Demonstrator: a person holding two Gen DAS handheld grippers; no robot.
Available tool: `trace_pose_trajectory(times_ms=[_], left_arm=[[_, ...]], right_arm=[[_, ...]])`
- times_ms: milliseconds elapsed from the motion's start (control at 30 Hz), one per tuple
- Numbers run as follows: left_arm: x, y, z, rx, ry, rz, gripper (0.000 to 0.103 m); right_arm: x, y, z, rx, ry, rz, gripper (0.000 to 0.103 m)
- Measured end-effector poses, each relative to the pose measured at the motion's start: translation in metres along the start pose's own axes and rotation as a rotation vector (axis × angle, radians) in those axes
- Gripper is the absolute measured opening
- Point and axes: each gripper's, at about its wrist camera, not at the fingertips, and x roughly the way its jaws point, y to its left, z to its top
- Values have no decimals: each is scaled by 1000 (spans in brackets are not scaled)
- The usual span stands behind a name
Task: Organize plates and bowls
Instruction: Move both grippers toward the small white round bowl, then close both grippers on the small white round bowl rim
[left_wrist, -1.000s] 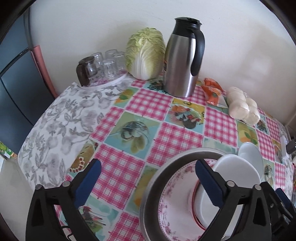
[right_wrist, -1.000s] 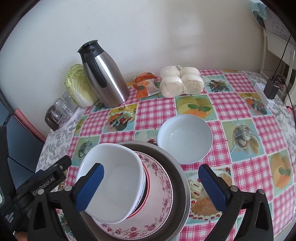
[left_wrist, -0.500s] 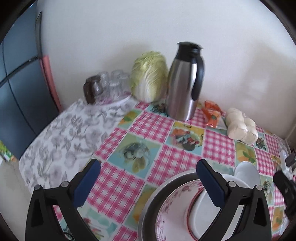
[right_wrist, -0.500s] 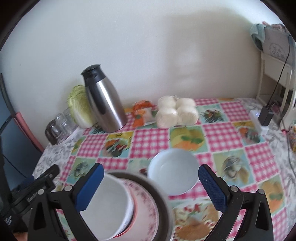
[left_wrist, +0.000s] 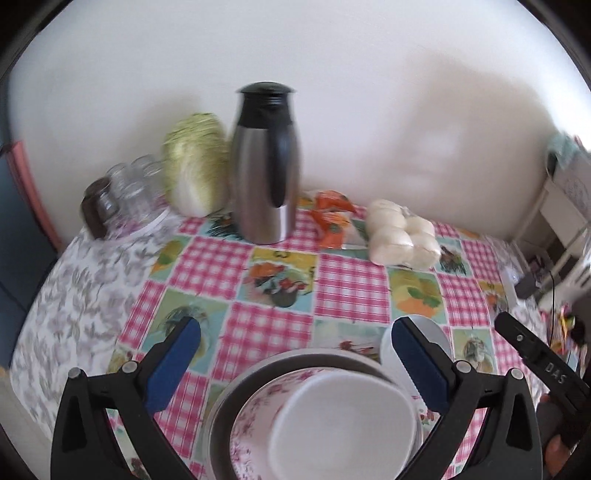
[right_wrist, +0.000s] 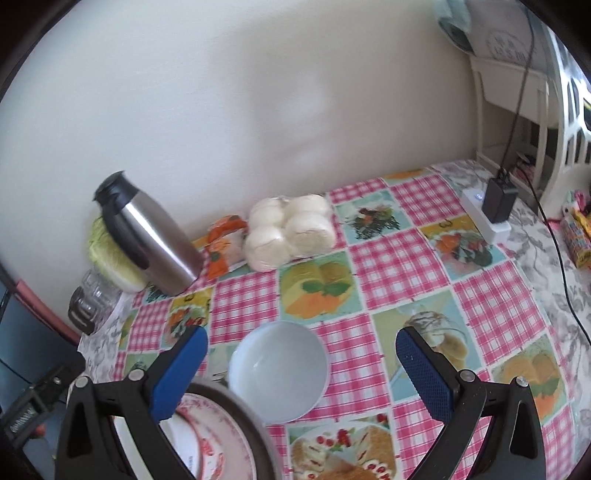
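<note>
Nearby, a thermos (left_wrist: 264, 173) and buns (left_wrist: 400, 232) stand behind the stacked bowl (left_wrist: 343, 421).

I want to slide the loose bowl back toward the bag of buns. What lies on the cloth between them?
Nothing: in the right wrist view only bare tablecloth lies between the white bowl and the bag of buns.

My fingers (right_wrist: 424, 373): blue pads, black frames. Table (right_wrist: 406, 266): pink gingham with food-print squares, grey floral border. Plate (left_wrist: 255, 417): white, pink flowers. Bowl (right_wrist: 277, 369): pale blue-white. Jug (left_wrist: 264, 173): steel, black lid. Cabbage (left_wrist: 194, 162): pale green.
</note>
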Motion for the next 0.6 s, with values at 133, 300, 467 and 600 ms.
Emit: trace_pose_trajectory(times_ms=[133, 300, 467, 600], left_arm=[[22, -30, 20, 62, 118, -37, 103], [74, -72, 31, 129, 323, -3, 102], [114, -109, 28, 264, 420, 78, 85], [142, -128, 22, 337, 503, 87, 62]], right_arm=[[18, -22, 3, 76, 56, -9, 103], [55, -31, -6, 60, 181, -56, 96], [86, -40, -20, 100, 291, -42, 73], [100, -38, -28, 89, 338, -37, 57]])
